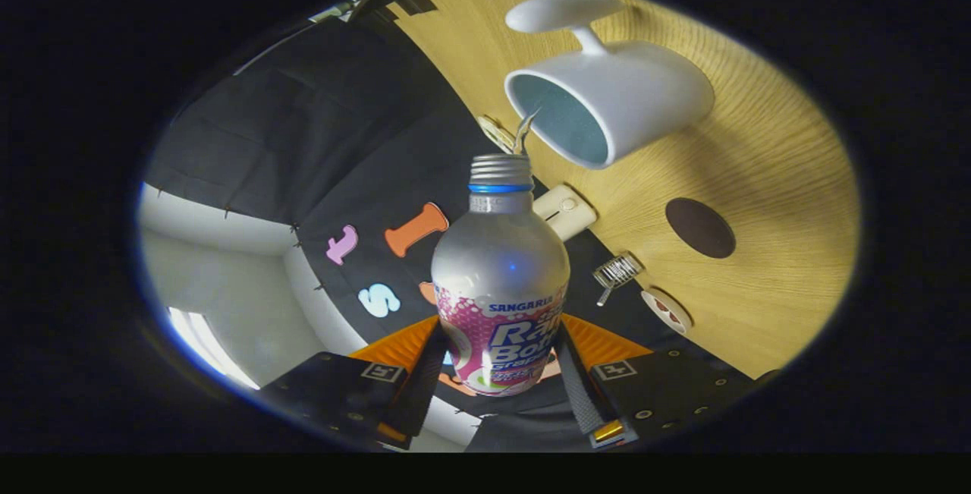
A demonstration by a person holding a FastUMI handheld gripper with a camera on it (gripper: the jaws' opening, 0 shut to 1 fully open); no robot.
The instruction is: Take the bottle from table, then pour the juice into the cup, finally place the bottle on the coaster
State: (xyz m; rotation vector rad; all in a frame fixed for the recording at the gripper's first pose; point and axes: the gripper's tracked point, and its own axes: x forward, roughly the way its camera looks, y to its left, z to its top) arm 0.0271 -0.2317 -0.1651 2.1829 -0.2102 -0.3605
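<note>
Your 2 fingers (497, 372) clamp the silver aluminium juice bottle (501, 281) at its label; its long axis runs ahead, open neck toward the white ceramic cup (630, 95), liquid streaming in.

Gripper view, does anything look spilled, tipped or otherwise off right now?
No spill stands out. The gripper is shut on the bottle, tipped toward the white cup, and a thin stream of juice leaves the bottle's mouth beside the cup's rim. The dark coaster lies bare on the wooden table.
</note>
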